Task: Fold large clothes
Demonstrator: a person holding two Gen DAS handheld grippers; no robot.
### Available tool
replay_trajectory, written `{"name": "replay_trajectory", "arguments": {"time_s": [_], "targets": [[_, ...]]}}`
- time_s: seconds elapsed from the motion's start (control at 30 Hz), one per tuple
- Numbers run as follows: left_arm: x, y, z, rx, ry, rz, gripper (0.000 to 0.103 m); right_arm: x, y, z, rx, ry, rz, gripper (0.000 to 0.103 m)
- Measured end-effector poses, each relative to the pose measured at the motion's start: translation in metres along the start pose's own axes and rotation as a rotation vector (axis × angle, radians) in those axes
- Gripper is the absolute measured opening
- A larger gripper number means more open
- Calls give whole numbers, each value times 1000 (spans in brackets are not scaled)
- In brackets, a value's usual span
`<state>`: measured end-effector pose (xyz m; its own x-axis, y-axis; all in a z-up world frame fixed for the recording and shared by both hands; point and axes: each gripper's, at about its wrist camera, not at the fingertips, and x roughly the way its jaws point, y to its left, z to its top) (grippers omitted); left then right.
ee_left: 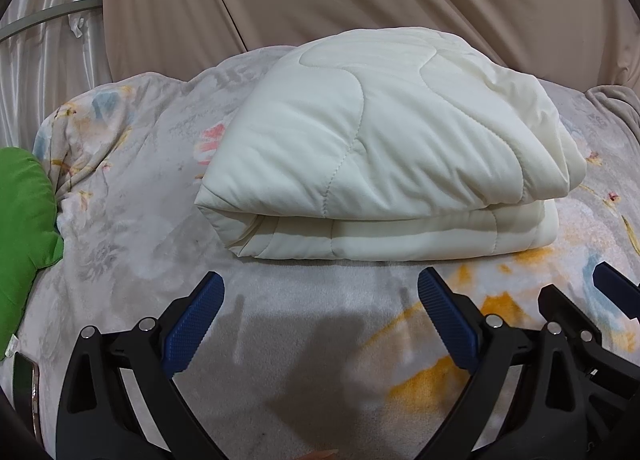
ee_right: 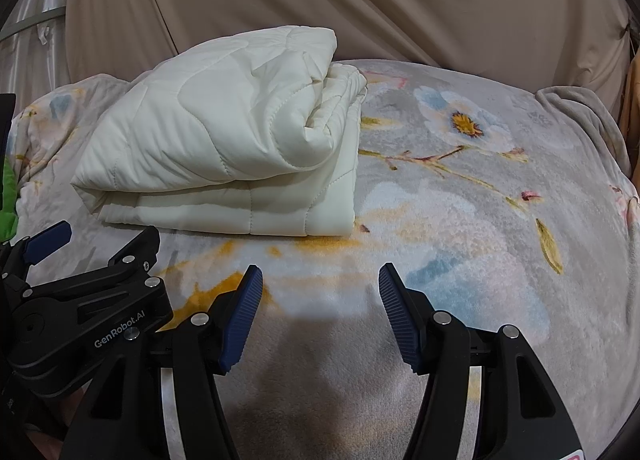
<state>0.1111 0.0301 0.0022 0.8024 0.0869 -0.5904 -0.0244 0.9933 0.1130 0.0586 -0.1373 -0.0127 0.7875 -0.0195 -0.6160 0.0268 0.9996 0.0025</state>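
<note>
The left gripper point(ee_left: 320, 300) hangs just above the bed with its blue pads point(ee_left: 196, 324) spread wide and nothing between them; they touch neither the cover nor the quilt. The right gripper point(ee_right: 320, 300) sits close beside it, its jaws likewise parted with only bare cover showing in the gap, holding nothing. Each gripper shows at the edge of the other's view, so the two are side by side near the front edge of the bed.

Beyond the fingertips lies the cream quilt point(ee_left: 380, 148), folded into a thick, stacked bundle with its rounded fold facing the grippers. It rests on the floral bed cover point(ee_right: 460, 200), a grey plush printed with blue and yellow flowers, toward the middle of the bed and nearer its left side, clear of both grippers. A green cushion point(ee_left: 24, 220) lies at the bed's left edge, well apart from the quilt. Behind the bed hangs a beige draped cloth point(ee_right: 360, 0), with a pale shiny curtain point(ee_left: 48, 40) at the far left corner.
</note>
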Motion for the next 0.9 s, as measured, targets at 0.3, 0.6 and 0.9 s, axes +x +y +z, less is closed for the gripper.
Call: {"name": "replay_trajectory", "arguments": {"time_s": [0.3,0.6,0.9], "targets": [[2,3,-1,-2,1,-7,96,0,0,0,1,0,0,59],[3,4,-2,-2,-2,-5,96,-1,-1,-1,1,-5,-2,59],[1,4,-2,1,-7,12,96,-2,-2,-2,-6,-11,-8,59]]}}
